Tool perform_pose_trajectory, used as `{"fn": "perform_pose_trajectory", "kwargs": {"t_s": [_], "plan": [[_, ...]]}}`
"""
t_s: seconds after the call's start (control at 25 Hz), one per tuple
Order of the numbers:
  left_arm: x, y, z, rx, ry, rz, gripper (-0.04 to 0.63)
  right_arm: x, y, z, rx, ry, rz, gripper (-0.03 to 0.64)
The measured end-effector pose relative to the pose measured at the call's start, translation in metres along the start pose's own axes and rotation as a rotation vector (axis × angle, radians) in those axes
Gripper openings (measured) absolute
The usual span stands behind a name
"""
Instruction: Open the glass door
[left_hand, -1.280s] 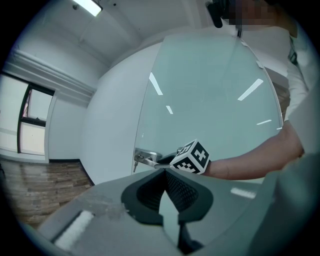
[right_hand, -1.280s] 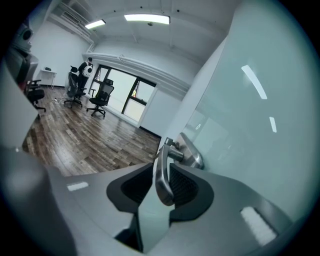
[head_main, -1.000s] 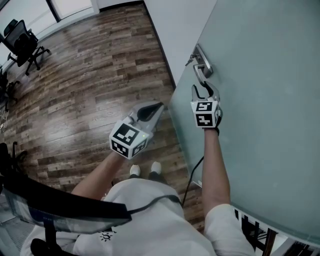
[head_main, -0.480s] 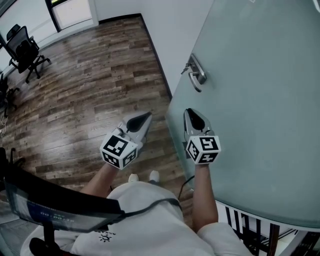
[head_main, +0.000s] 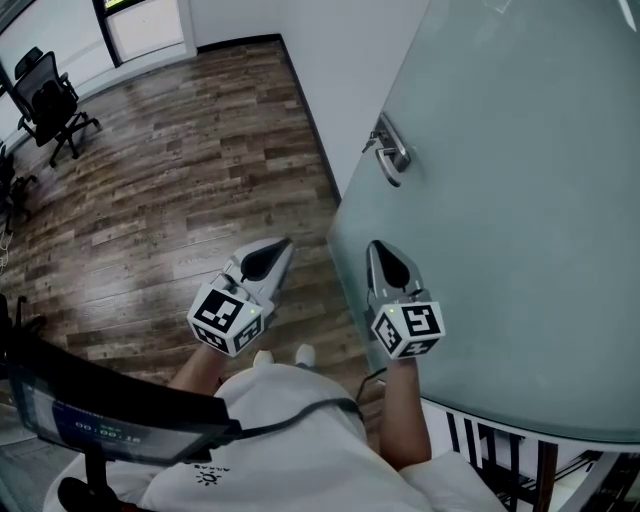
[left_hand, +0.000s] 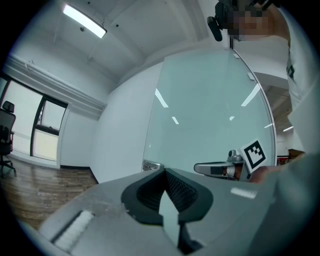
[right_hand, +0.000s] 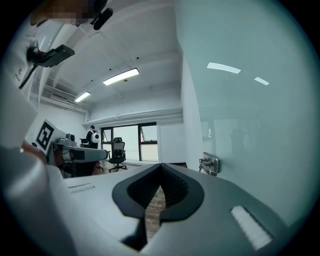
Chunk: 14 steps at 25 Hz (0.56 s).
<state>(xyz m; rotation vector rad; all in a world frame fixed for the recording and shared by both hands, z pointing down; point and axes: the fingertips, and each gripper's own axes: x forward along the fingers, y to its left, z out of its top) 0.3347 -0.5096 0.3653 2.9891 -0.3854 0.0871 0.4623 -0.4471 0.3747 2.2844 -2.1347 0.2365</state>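
- Apparently the opening is done, or nearly so. The glass door (head_main: 520, 200) fills the head view's right, its free edge stands out over the wooden floor (head_main: 180, 180), and we see no frame against it. Whether it should swing wider we cannot judge.
- Its lever handle (head_main: 390, 152) sits near that edge, and nothing touches it.
- Our right hand-held gripper (head_main: 378, 252) hangs just beside the pane, nearer to us than the handle and well apart from it. Its jaws have just been closing and now meet with nothing between them.
- Our left hand-held gripper (head_main: 280, 248) is over the floor, farther from the door, its jaws likewise together and empty.
- From the right gripper view, the handle lies ahead and to the right of the jaws.
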Motion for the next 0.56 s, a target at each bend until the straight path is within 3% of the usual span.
{"fn": "perform_pose_trajectory", "kwargs": {"t_s": [0.56], "plan": [[-0.019, 0.009, 0.002, -0.003, -0.030, -0.017, 0.003, -0.007, 0.026, 0.002, -0.032, -0.001, -0.022, 0.008]]}}
